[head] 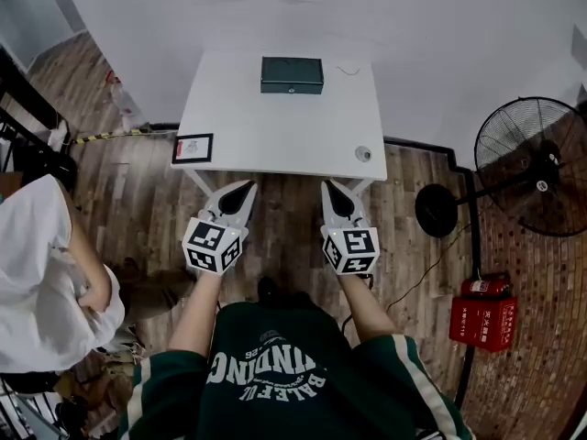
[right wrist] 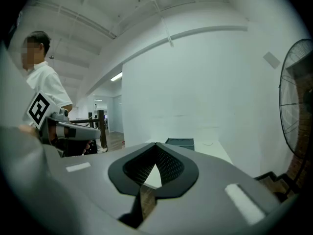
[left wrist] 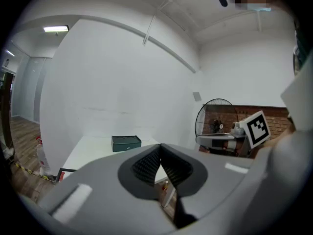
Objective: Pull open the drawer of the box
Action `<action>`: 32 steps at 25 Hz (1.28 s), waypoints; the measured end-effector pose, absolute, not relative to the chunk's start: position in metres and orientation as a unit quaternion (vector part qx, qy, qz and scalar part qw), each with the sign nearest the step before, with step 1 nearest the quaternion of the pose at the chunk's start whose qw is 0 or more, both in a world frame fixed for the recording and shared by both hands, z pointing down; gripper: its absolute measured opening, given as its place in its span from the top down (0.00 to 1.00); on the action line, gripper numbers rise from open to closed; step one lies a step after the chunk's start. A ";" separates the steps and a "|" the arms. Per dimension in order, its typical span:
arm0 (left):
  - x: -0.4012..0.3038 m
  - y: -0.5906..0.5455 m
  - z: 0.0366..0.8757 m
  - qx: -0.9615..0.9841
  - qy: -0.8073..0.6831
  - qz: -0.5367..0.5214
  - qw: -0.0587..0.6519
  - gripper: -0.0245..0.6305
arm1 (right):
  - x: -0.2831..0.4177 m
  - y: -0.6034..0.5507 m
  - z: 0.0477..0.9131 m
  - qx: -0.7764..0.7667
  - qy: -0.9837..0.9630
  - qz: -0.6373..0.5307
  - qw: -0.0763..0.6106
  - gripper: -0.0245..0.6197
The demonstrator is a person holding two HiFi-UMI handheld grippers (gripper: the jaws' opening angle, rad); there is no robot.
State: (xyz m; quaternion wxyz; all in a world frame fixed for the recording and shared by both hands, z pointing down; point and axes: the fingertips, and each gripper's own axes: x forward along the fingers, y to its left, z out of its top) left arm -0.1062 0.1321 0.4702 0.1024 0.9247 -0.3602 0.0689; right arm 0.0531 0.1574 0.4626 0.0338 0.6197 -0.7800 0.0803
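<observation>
White-walled room, wood floor, one white surface

The surface stands with its far edge against a plain white wall, and a wood-plank floor runs under it and out to its left. Right of the surface a black pedestal fan stands by a red-brick wall, with a red fire-extinguisher box on the floor near it. A ceiling strip light glows high above the surface's left side.

A black floor fan stands right of the white table, a red extinguisher box near it.
</observation>
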 end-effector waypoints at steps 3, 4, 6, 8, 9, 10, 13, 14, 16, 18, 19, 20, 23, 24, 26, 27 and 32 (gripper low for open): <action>-0.108 0.122 0.472 0.928 -0.352 0.069 0.101 0.88 | 0.047 0.149 0.465 0.624 -0.776 0.082 0.036 0.96; -0.109 0.118 0.472 0.929 -0.350 0.069 0.100 0.88 | 0.046 0.146 0.466 0.627 -0.774 0.084 0.038 0.96; -0.109 0.109 0.473 0.930 -0.347 0.070 0.099 0.88 | 0.044 0.139 0.467 0.632 -0.769 0.089 0.038 0.96; -0.108 0.100 0.474 0.930 -0.345 0.071 0.101 0.88 | 0.044 0.132 0.469 0.634 -0.767 0.095 0.035 0.96; -0.107 0.096 0.475 0.931 -0.344 0.071 0.103 0.88 | 0.044 0.128 0.470 0.633 -0.767 0.097 0.035 0.96; -0.105 0.091 0.476 0.931 -0.343 0.071 0.105 0.88 | 0.044 0.124 0.472 0.632 -0.768 0.099 0.035 0.96; -0.102 0.074 0.479 0.930 -0.343 0.072 0.108 0.88 | 0.047 0.108 0.476 0.630 -0.769 0.102 0.037 0.96; -0.101 0.067 0.481 0.930 -0.345 0.071 0.109 0.88 | 0.049 0.101 0.478 0.630 -0.769 0.103 0.037 0.96; -0.098 0.051 0.484 0.928 -0.348 0.073 0.111 0.88 | 0.054 0.083 0.481 0.629 -0.769 0.103 0.038 0.96; -0.093 0.029 0.488 0.926 -0.352 0.076 0.112 0.88 | 0.059 0.060 0.484 0.627 -0.771 0.103 0.036 0.96; -0.090 0.017 0.490 0.925 -0.354 0.078 0.112 0.88 | 0.063 0.047 0.486 0.625 -0.773 0.104 0.036 0.96; -0.086 0.005 0.492 0.924 -0.356 0.080 0.113 0.88 | 0.067 0.033 0.488 0.624 -0.774 0.104 0.035 0.96; -0.073 -0.038 0.494 0.921 -0.363 0.081 0.113 0.88 | 0.083 -0.013 0.492 0.621 -0.776 0.107 0.036 0.96; -0.068 -0.052 0.494 0.920 -0.366 0.081 0.113 0.88 | 0.088 -0.029 0.492 0.620 -0.776 0.108 0.036 0.96; -0.058 -0.080 0.494 0.917 -0.373 0.082 0.117 0.88 | 0.098 -0.058 0.493 0.615 -0.780 0.111 0.040 0.96; -0.053 -0.094 0.494 0.915 -0.377 0.082 0.120 0.88 | 0.101 -0.072 0.494 0.610 -0.783 0.111 0.043 0.96; -0.031 -0.148 0.488 0.907 -0.394 0.083 0.126 0.88 | 0.115 -0.137 0.493 0.586 -0.800 0.117 0.052 0.96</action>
